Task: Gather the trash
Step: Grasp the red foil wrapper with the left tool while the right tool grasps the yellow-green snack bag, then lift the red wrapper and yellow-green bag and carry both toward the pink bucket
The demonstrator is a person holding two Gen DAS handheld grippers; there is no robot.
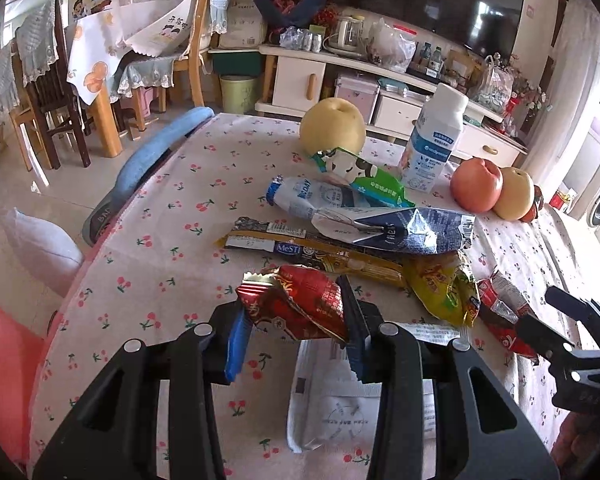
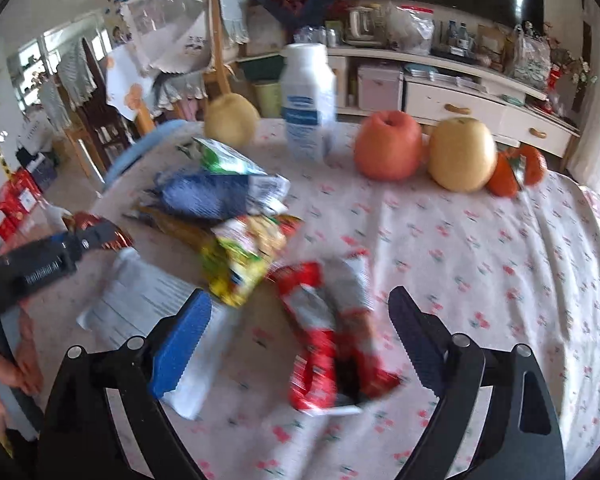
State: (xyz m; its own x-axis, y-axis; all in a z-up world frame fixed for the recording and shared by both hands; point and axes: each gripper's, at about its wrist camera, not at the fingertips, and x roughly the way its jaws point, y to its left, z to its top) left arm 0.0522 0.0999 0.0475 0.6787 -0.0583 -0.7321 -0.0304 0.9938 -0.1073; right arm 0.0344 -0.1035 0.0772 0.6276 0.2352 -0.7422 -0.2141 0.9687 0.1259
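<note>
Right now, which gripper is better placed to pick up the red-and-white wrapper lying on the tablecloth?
Right gripper: open, with the red-and-white wrapper lying between its fingers. The left gripper is already shut on a red foil wrapper.

Two pears (image 2: 462,154), one apple (image 2: 389,145), one bottle (image 2: 309,100), two tangerines (image 2: 518,170) (one partly hidden).

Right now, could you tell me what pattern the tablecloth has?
White tablecloth printed with small red cherries, clearest in the left wrist view.
</note>
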